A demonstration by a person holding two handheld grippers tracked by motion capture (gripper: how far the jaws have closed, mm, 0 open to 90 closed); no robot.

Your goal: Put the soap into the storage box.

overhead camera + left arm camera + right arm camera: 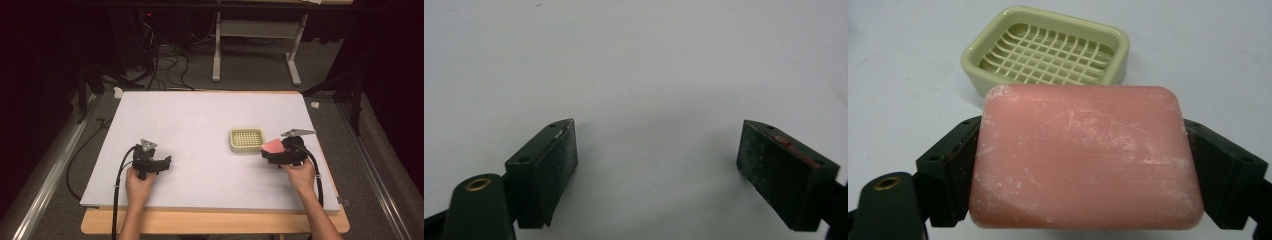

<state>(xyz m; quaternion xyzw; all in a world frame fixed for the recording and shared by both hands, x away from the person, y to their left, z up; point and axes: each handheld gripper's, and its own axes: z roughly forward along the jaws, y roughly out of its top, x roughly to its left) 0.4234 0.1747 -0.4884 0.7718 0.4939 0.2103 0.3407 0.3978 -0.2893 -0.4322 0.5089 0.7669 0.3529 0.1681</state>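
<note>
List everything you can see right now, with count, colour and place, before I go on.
soap bar: one, pink, clamped between the right gripper's fingers, near the dish's right side
soap dish: one, pale yellow-green with a grid insert, on the mat right of centre, nothing in it
mat: one, white, covering most of the table top
table: one, light wood, edge showing around the mat
cables: several, black, on the floor beyond the table
stand legs: two, light grey, on the floor beyond the table
left gripper: one, black, fingers apart over bare mat
right gripper: one, black, right of the dish
hands: two, at the near edge
</note>
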